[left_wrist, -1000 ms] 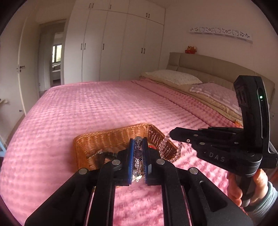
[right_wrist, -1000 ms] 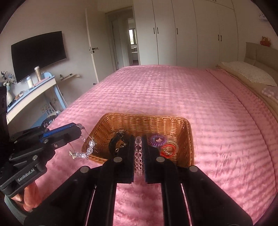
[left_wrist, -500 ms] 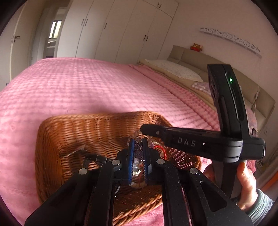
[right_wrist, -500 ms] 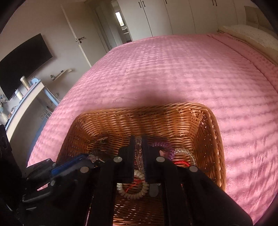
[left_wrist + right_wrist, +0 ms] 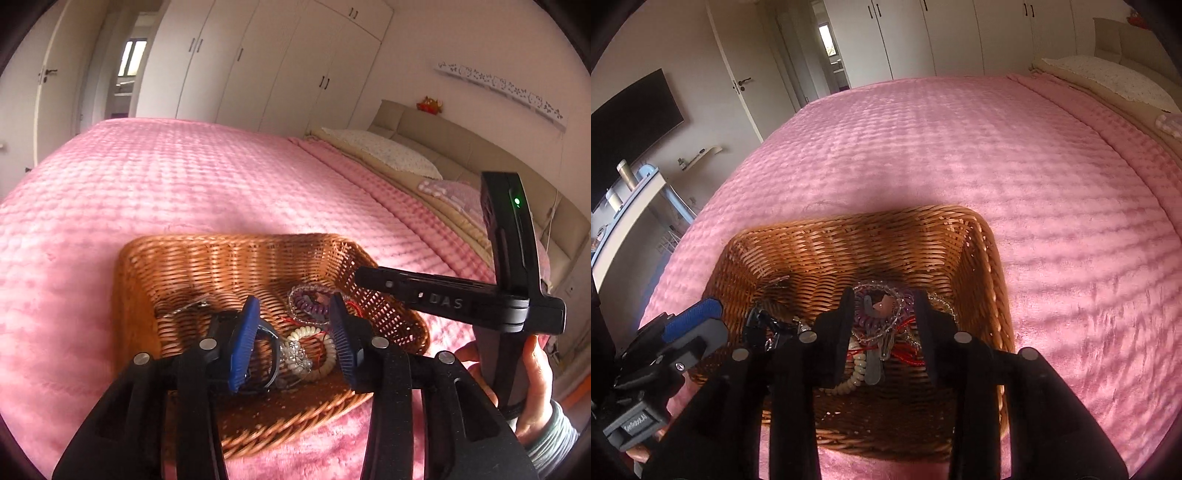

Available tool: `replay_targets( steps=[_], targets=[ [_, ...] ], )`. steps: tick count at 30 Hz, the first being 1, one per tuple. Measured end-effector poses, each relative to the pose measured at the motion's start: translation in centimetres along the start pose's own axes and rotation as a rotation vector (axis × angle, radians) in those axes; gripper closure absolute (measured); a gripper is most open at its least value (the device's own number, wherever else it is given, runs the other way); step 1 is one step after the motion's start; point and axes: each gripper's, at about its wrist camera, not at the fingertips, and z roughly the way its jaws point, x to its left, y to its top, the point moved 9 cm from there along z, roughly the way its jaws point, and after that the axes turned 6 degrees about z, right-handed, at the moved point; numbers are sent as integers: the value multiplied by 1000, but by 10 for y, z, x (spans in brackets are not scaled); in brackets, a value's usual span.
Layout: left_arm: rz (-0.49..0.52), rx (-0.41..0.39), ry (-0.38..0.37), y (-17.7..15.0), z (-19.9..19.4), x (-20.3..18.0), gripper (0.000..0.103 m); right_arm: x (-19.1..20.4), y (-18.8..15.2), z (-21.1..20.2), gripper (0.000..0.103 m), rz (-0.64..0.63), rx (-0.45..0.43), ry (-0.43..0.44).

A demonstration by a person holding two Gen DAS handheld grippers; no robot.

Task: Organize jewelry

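- While both grippers reach over the wicker basket (image 5: 236, 266) on the pink bed (image 5: 184, 177), their jaws have just been opening, and nothing is clamped in either one.
- Left gripper (image 5: 291, 343): its blue-padded fingers (image 5: 242, 350) stand part open, apart from the clear beaded piece (image 5: 293, 352) that lies loose on the basket floor between them.
- Right gripper (image 5: 882, 328): its black fingers (image 5: 842, 332) are also part open, poised over the heap of jewelry; the pads press on nothing.
- Jewelry sits inside the basket, toward its near right part: a purple coil band (image 5: 314, 304) with a clear bead bracelet (image 5: 882, 286) around it, a cream coil band (image 5: 325, 354) nearer the camera, and a red cord (image 5: 908, 356) threaded among them.
- A dark item (image 5: 759, 323) lies toward the basket's left side, and a thin silver piece (image 5: 188, 308) rests on the floor near the left wall; what either is cannot be told.
- In the left wrist view the right gripper's body crosses over the basket's right rim, held by a hand (image 5: 535, 376) in a grey sleeve (image 5: 554, 443).
- In the right wrist view the left gripper's blue pad shows at the basket's left rim.
- Beyond the bed stand white wardrobes (image 5: 277, 66), a pillow (image 5: 384, 153) and a padded headboard (image 5: 461, 147).
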Motion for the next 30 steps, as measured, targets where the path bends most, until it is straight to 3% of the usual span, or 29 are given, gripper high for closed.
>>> replay_targets(
  steps=[3,7,9,16,22,26,30],
  targets=[
    [1,-32,24,1,-25,-1,61,8,-1,-29,51,7,-46,26],
    [-1,-88,62,-4,-67,-7,55,27,-9,-73,43,-21,-125,65],
    [2,-120,83,-10,-88,-13,53,38,-20,-95,31,-43,-180,78],
    [19,-203,186,-36,-145,-31,37,60,-72,-148,25,-128,-362,38],
    [84,-276,347,-62,-175,-44,25,49,-108,-169,21,-125,-494,-6],
    [122,-300,468,-75,-176,-41,23,40,-122,-162,20,-124,-516,-42],
    [117,-304,505,-87,-166,-32,23,34,-134,-147,20,-136,-511,-72]
  ],
)
